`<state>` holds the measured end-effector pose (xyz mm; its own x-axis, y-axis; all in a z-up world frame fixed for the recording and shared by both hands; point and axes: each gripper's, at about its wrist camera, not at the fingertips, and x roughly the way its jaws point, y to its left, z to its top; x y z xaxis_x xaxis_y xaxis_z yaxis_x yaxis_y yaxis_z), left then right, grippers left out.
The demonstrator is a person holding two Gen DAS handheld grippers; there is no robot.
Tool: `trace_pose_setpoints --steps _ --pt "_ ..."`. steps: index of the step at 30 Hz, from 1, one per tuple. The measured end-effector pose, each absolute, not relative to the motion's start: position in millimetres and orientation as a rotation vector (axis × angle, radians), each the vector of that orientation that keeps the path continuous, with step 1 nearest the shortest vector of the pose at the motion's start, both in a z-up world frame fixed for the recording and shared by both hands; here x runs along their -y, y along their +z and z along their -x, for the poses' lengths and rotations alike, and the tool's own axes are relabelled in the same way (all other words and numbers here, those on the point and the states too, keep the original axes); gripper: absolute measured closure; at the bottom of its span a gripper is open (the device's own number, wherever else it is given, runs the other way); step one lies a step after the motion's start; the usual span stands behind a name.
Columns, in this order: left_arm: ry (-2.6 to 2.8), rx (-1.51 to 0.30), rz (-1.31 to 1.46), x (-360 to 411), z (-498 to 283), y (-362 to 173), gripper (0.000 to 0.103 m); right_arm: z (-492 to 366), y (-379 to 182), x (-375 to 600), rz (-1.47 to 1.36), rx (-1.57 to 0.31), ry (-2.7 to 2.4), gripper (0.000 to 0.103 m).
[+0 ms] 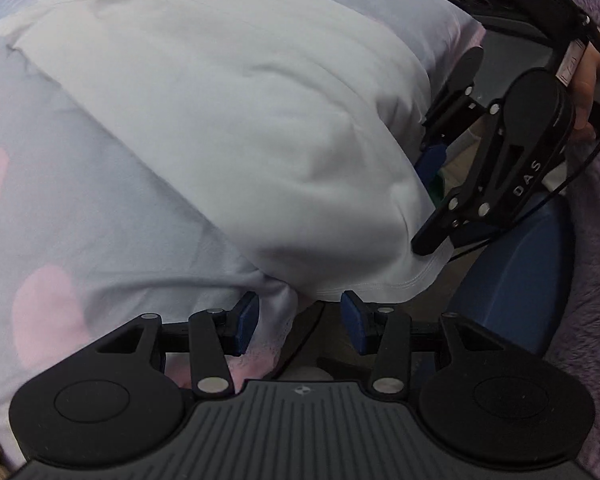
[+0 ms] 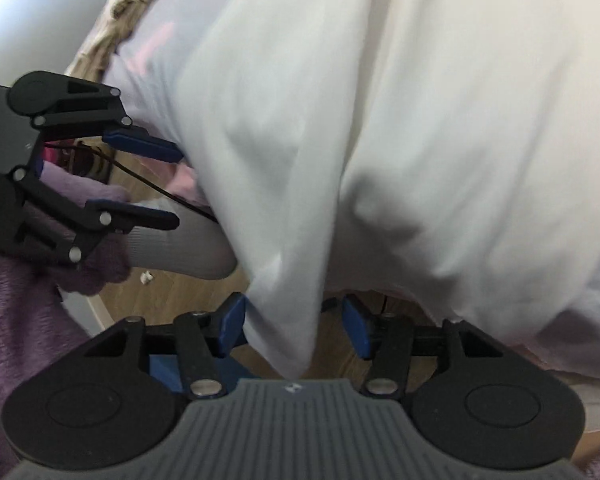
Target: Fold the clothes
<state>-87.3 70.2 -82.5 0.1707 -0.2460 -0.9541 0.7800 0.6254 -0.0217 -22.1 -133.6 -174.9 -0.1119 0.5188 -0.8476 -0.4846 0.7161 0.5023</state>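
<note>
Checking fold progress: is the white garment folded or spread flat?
Folded, at least once: the white garment lies doubled on the bed sheet, a rounded fold edge facing the camera, its hemmed corner hanging over the edge.

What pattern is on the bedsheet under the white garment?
Pale grey bedsheet with pink hearts, clearest in the left wrist view.

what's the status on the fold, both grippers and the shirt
Left gripper open, empty. Right gripper open, hem of the white shirt between its pads, not pinched. Shirt draped over the bed edge. Nothing in the way.
</note>
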Motion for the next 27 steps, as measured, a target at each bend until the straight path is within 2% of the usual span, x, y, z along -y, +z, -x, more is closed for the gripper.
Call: trace_pose_setpoints --steps 1,2,3,9,12,15,17,19,22,23,24,25,26,27 --pt "-0.778 -1.182 -0.548 -69 86 -86 0.060 25 -175 137 -0.037 -1.465 0.851 0.063" --pt "-0.781 -1.186 -0.538 -68 85 -88 0.060 27 -175 139 -0.046 -1.473 0.857 0.086" --pt "-0.786 -1.190 -0.530 -68 84 -90 0.060 28 -171 139 -0.058 -1.469 0.876 0.095" --pt "-0.843 -1.199 -0.460 -76 76 -96 0.060 42 -144 138 -0.190 -1.468 1.064 0.102" --pt "-0.868 -1.219 -0.397 -82 69 -103 0.061 46 -149 131 -0.197 -1.514 1.055 0.102" --pt "-0.870 -1.233 -0.351 -87 65 -103 0.070 43 -164 129 -0.096 -1.572 0.913 0.102" --pt "-0.861 -1.253 -0.323 -91 63 -103 0.096 39 -171 129 -0.069 -1.590 0.848 0.102" --pt "-0.829 -1.290 -0.324 -94 61 -104 0.101 37 -173 125 -0.046 -1.592 0.816 0.100" --pt "-0.776 -1.371 -0.376 -99 65 -108 0.103 40 -172 131 0.010 -1.597 0.763 0.094" --pt "-0.750 -1.402 -0.405 -102 67 -110 0.103 39 -172 130 0.023 -1.598 0.733 0.090" --pt "-0.728 -1.420 -0.421 -105 68 -110 0.103 37 -170 133 0.049 -1.595 0.693 0.079" --pt "-0.709 -1.427 -0.423 -108 68 -110 0.103 36 -167 135 0.084 -1.583 0.648 0.072" --pt "-0.690 -1.434 -0.425 -112 68 -109 0.103 35 -163 138 0.113 -1.571 0.608 0.068" --pt "-0.672 -1.441 -0.427 -115 69 -109 0.103 34 -159 141 0.121 -1.561 0.585 0.068"
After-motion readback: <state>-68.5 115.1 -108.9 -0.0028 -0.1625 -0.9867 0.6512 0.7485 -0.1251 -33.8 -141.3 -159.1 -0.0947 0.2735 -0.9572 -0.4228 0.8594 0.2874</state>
